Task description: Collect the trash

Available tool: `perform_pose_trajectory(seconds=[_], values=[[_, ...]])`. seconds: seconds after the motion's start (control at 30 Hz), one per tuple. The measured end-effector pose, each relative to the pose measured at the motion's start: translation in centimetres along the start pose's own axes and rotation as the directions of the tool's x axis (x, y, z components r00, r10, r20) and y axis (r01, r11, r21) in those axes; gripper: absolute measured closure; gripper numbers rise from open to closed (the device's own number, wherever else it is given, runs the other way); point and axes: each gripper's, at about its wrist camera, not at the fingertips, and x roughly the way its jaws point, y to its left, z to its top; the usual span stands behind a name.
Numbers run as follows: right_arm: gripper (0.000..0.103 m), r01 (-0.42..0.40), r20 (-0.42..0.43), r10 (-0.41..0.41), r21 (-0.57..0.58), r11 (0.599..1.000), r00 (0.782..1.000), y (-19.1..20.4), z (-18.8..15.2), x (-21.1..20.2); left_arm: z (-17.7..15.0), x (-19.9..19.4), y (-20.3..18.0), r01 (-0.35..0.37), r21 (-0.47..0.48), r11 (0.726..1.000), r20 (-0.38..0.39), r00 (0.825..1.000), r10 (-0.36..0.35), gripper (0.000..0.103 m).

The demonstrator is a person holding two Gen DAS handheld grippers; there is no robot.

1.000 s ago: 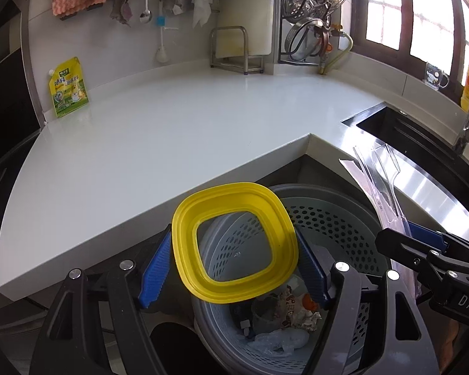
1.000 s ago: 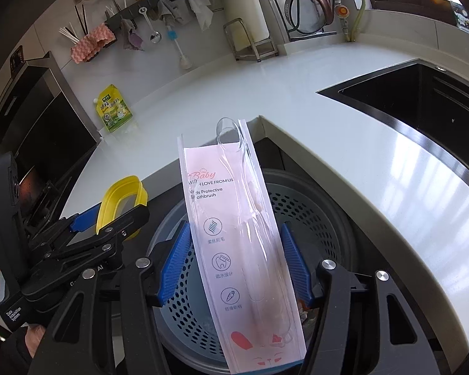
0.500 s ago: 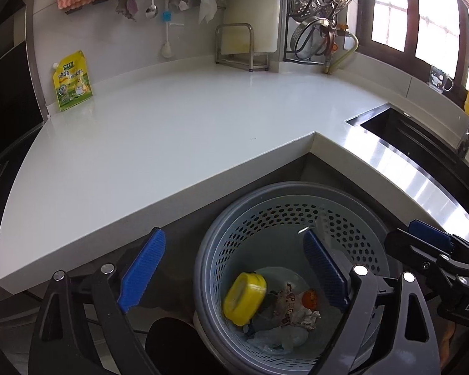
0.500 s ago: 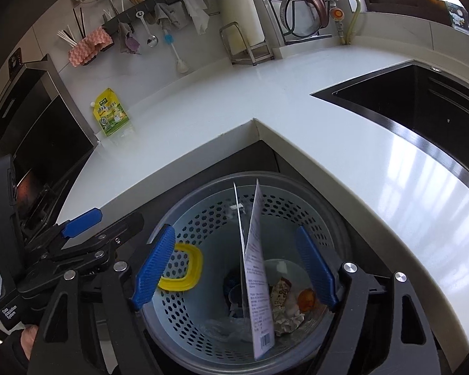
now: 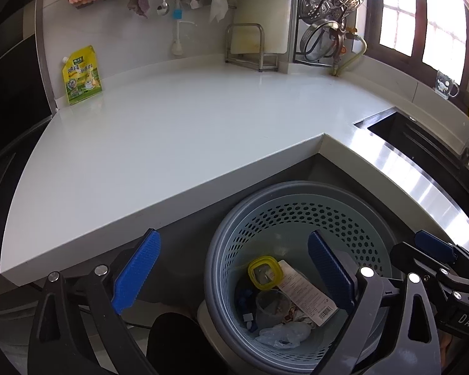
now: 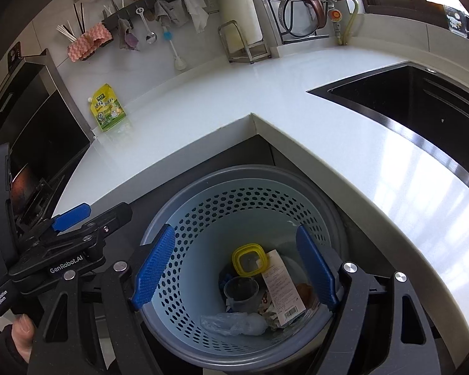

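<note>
The white countertop [image 5: 178, 131] fills most of both views, an L-shaped slab whose inner corner juts toward the cameras, with a dark sink [image 6: 416, 100] sunk into its right arm. Along its back edge stand a metal rack [image 5: 250, 47] holding a pale cutting board, and, toward the back left corner against the wall, a yellow-green refill pouch [image 5: 81, 76]. On the wall above hangs a rail with cloths, a ladle and a brush. Below the inner corner of the countertop, on the floor in front of the dark cabinet face, sits the round perforated waste basket [image 6: 203, 215], pale blue inside a grey rim. The left gripper [image 5: 231, 268] hangs over the basket's left rim, its blue-padded jaws opening wide with nothing between them; one pad is outside the rim, the other over the basket's interior. The right gripper [image 6: 234, 268] is held over the middle of the basket, jaws well apart and empty. At the bottom of the basket lies the collected trash: a long white printed package [image 6: 281, 284] with a barcode, lying flat toward the right side, touching the square yellow lid ring [image 6: 249, 259] beside it on the left. Nearer the front rest a clear plastic cup [image 6: 240, 290] and a crumpled clear plastic bag [image 6: 234, 323], with small scraps around them.
</note>
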Motion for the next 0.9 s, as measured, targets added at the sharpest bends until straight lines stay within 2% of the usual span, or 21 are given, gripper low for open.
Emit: perform_pose_trajectory(seconds=[0.3, 0.9], values=[[0.027, 0.037, 0.004, -0.037, -0.022, 0.999, 0.999, 0.7, -0.2, -0.6, 0.3, -1.2, 0.4, -0.009, -0.011, 1.0, 0.012, 1.0, 0.01, 0.007], [0.027, 0.037, -0.003, -0.037, -0.031, 0.999, 0.999, 1.0, -0.3, -0.6, 0.3, -1.1, 0.8, -0.011, -0.015, 1.0, -0.004, 1.0, 0.011, 0.007]])
